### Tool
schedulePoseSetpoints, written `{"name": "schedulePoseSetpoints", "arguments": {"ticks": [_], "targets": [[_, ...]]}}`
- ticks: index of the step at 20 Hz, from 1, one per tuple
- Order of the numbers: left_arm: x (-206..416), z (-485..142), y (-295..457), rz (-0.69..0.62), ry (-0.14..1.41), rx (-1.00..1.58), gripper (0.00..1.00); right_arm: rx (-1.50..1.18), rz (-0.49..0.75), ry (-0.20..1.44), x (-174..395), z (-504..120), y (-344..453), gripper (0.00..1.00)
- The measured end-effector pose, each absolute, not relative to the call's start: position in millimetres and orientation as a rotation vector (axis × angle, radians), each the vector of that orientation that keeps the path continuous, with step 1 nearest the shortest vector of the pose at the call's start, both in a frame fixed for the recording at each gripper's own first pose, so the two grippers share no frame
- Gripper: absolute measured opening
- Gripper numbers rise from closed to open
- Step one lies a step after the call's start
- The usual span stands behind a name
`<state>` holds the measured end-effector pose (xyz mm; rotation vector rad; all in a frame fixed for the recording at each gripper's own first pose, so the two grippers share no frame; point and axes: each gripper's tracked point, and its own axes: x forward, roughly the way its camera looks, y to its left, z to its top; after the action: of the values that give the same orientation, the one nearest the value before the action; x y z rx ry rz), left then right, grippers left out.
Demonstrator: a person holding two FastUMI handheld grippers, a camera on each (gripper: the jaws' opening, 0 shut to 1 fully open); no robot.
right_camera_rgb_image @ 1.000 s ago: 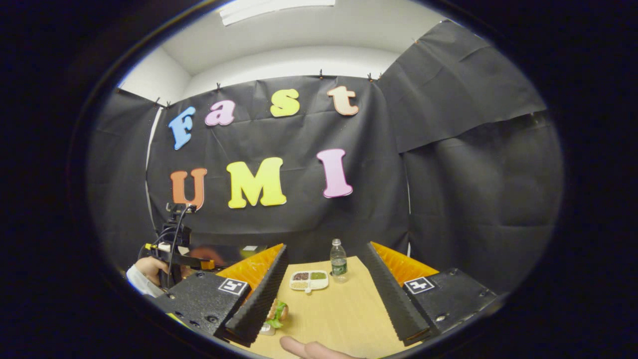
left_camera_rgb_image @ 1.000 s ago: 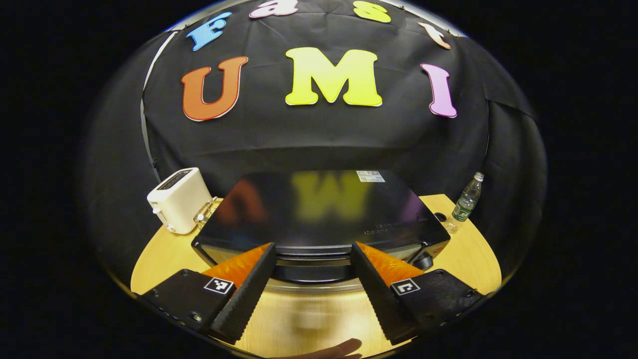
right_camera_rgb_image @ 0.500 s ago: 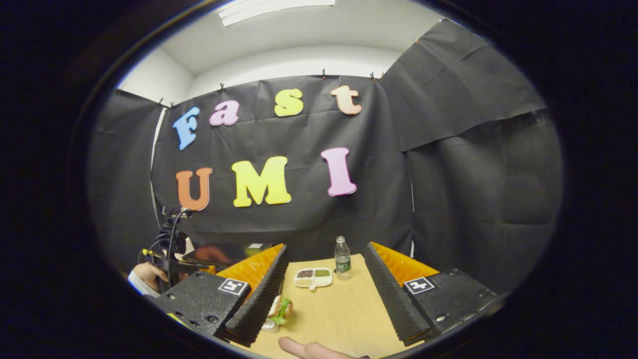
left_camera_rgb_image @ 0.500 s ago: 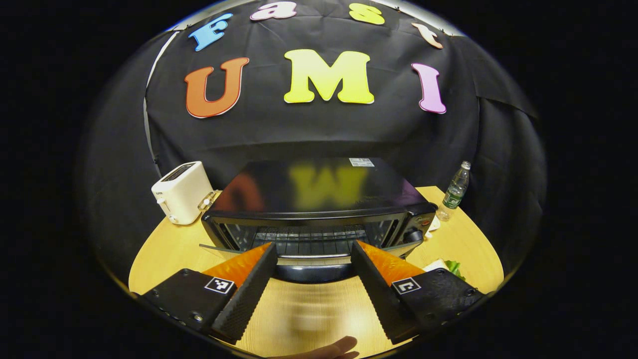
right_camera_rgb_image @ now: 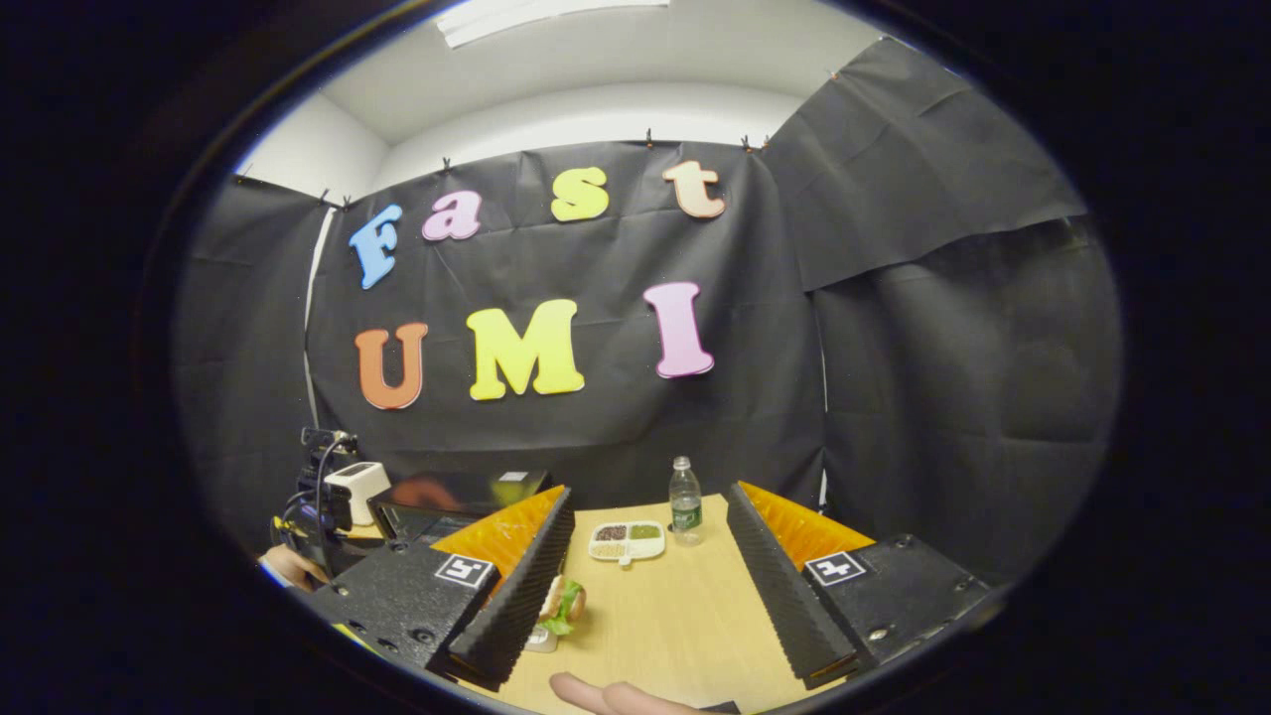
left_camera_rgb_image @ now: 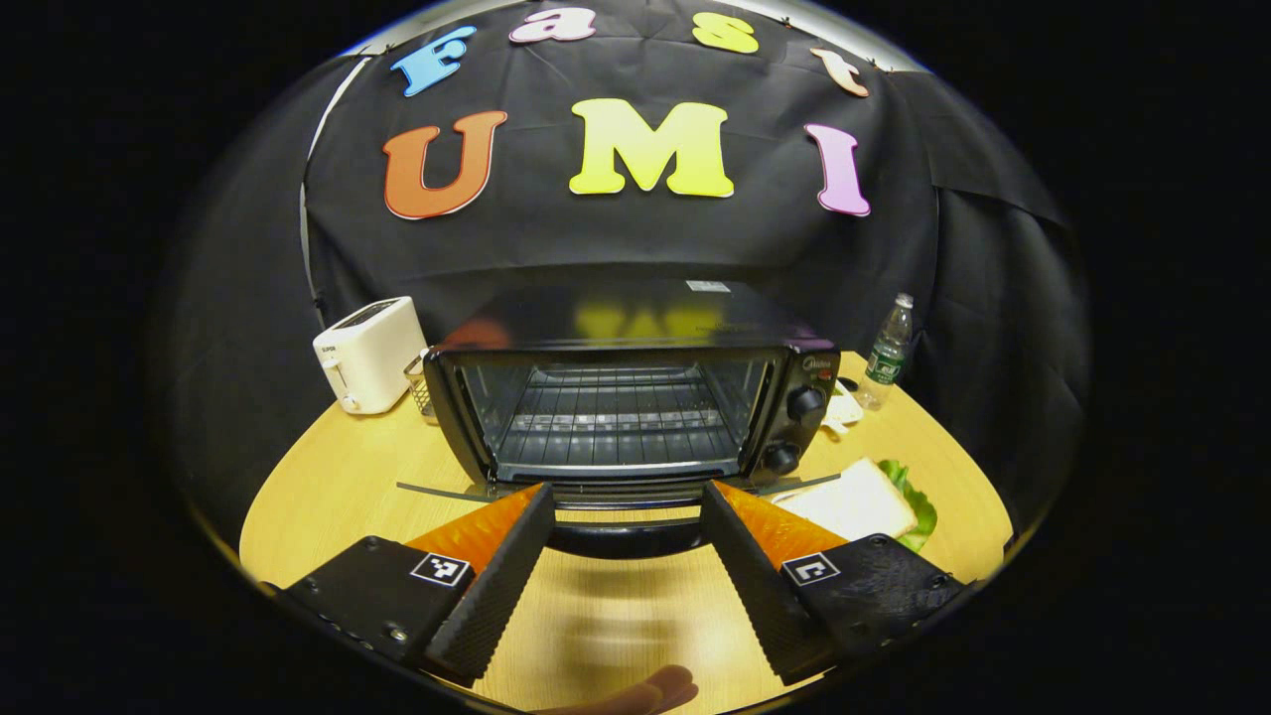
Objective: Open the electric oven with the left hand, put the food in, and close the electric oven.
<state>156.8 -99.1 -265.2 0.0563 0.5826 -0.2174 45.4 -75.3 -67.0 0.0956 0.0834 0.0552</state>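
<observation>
oven: the electric oven [left_camera_rgb_image: 635, 397] sits dead ahead of the left claw [left_camera_rgb_image: 624, 556], door [left_camera_rgb_image: 621, 494] dropped flat so the rack [left_camera_rgb_image: 616, 422] is wide open for loading

door handle: the dark handle [left_camera_rgb_image: 624, 537] lies right between the left claw's fingers, but they stand wide apart on either side, not pressing it. Looks to me like a hooked pull-down, not a pinch

left claw: spread wide, holding nothing

food: the sandwich [left_camera_rgb_image: 862, 501] with lettuce lies on the worktop [left_camera_rgb_image: 328, 487] just ahead-right of the left claw, beside the oven's knob side, handy for the other hand

right claw: right claw [right_camera_rgb_image: 650, 586] is also wide open and empty, hovering over the worktop; the sandwich [right_camera_rgb_image: 561, 602] peeks out just past its left finger, close, not between the fingers

further out: snack tray [right_camera_rgb_image: 626, 541] and water bottle [right_camera_rgb_image: 684, 501] straight ahead of the right claw; white toaster [left_camera_rgb_image: 369, 354] ahead-left of the left claw
</observation>
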Motion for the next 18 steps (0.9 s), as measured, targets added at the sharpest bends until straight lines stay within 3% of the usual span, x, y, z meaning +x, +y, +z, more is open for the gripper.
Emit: {"name": "schedulePoseSetpoints", "arguments": {"ticks": [12, 18], "targets": [[112, -323, -96, -0.191, 0.601, 0.065, 0.98, 0.119, 0.063, 0.150, 45, -97, -77, 0.99], [98, -374, -94, -0.183, 0.714, 0.046, 0.96, 0.110, 0.050, 0.189, 52, -114, -74, 0.99]]}}
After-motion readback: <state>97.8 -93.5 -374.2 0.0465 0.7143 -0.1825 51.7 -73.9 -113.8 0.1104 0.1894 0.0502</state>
